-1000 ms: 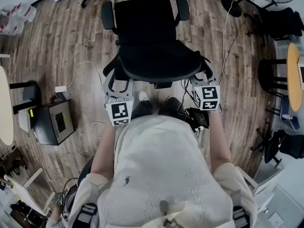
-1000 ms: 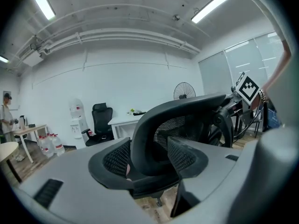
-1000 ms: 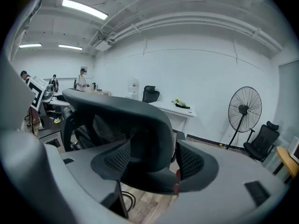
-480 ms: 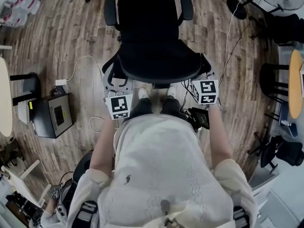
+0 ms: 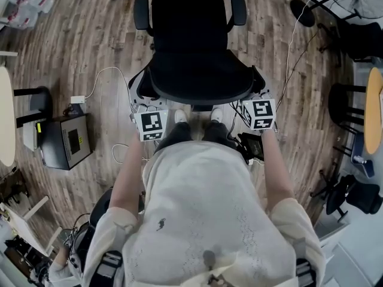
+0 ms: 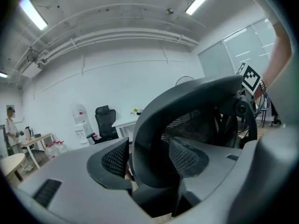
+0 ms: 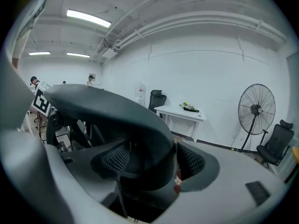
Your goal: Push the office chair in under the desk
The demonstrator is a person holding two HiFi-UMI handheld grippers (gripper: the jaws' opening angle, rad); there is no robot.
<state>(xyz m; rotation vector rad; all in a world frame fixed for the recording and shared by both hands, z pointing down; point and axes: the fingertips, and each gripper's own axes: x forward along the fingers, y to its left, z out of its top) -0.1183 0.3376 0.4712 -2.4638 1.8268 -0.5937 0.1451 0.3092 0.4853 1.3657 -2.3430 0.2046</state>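
Left fingers (image 6: 112,157) just opening, astride office chair (image 5: 190,40) backrest | right fingers (image 7: 190,161) clamp it (snug)

We see the office chair (image 5: 191,46) higher in the head view than a second ago, further from the person's body, with its armrests (image 5: 141,12) closer to the top edge. Both grippers go with it. The left gripper (image 6: 147,158) and right gripper (image 7: 152,161) are further up the frame, and their marker cubes (image 5: 149,125) are higher too. More of the forearms (image 5: 128,172) shows, stretched out ahead of the body. The left gripper's jaws have just been opening, with the backrest rim (image 6: 154,125) between them and a gap beside its left pad.
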